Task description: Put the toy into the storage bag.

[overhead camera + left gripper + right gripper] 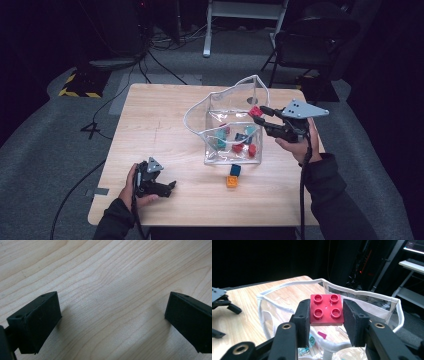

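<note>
A clear plastic bag with a white rim (227,107) stands open in the middle of the wooden table (150,130), with several red and teal bricks inside. My right gripper (261,115) is shut on a red four-stud brick (326,309) and holds it over the bag's right rim (372,293). The same red brick (255,111) shows at the bag's edge in the high view. A blue brick (235,170) and an orange brick (231,181) lie on the table just in front of the bag. My left gripper (171,187) rests low near the front left, jaws wide apart over bare wood (112,302).
Beyond the table lie grey carpet, cables, a yellow-and-black striped base (80,87) at the left, a white desk frame (240,20) and a dark chair (310,40) at the back right. Bare wood spans the table's left half.
</note>
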A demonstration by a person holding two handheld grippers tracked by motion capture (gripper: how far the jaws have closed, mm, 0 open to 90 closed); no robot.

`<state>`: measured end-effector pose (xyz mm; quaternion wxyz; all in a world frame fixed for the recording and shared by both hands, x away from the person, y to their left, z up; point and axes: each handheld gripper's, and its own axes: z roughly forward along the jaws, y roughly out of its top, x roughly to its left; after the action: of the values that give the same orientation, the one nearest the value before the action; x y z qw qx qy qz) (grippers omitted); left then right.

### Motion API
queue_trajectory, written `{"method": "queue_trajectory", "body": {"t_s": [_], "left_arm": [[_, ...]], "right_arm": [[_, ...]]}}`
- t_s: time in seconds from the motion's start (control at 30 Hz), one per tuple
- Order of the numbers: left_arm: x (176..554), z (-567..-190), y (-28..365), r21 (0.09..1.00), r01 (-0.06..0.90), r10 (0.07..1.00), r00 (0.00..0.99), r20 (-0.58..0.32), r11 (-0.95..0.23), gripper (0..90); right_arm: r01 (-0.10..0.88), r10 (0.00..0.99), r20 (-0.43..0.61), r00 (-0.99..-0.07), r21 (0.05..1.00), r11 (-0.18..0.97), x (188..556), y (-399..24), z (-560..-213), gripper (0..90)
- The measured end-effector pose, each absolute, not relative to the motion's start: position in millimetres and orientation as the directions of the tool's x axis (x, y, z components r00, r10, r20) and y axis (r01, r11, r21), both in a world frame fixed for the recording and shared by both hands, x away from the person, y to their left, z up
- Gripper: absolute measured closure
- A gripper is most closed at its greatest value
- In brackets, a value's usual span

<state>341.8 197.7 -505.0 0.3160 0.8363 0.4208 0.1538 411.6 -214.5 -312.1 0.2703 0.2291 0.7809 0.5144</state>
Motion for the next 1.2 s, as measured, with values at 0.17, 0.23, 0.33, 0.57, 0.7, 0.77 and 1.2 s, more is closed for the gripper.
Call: {"method": "queue_trajectory", "body": {"t_s": [0.17,0.23,0.33,0.57,0.7,0.77,1.2], "left_arm": [[342,-505,198,0.658,0.607,0.801,0.598,-0.008,-0.446,0.6],[342,-505,198,0.657,0.607,0.801,0.599,-0.008,-0.447,0.6],[342,-505,198,0.657,0.607,0.801,0.598,-0.008,-0.447,0.6],[342,-505,198,0.655,0.608,0.801,0.599,-0.007,-0.448,0.6],[342,-505,198,0.657,0.607,0.801,0.598,-0.007,-0.447,0.6],[342,-505,198,0.657,0.607,0.801,0.598,-0.008,-0.447,0.6],[342,-505,198,0.658,0.607,0.801,0.598,-0.008,-0.446,0.6]], "right_arm": [[0.109,0.659,-0.180,-0.731,0.922,0.372,419,-211,-315,59.6],[0.122,0.668,-0.174,-0.724,0.920,0.372,421,-209,-316,59.5],[0.134,0.679,-0.176,-0.713,0.916,0.379,425,-207,-317,59.5],[0.155,0.695,-0.172,-0.698,0.911,0.381,429,-205,-319,55.6],[0.148,0.691,-0.173,-0.702,0.914,0.378,426,-205,-320,54.8],[0.141,0.691,-0.175,-0.702,0.916,0.375,424,-206,-321,54.0],[0.115,0.670,-0.166,-0.724,0.928,0.354,403,-227,-324,44.5]]}}
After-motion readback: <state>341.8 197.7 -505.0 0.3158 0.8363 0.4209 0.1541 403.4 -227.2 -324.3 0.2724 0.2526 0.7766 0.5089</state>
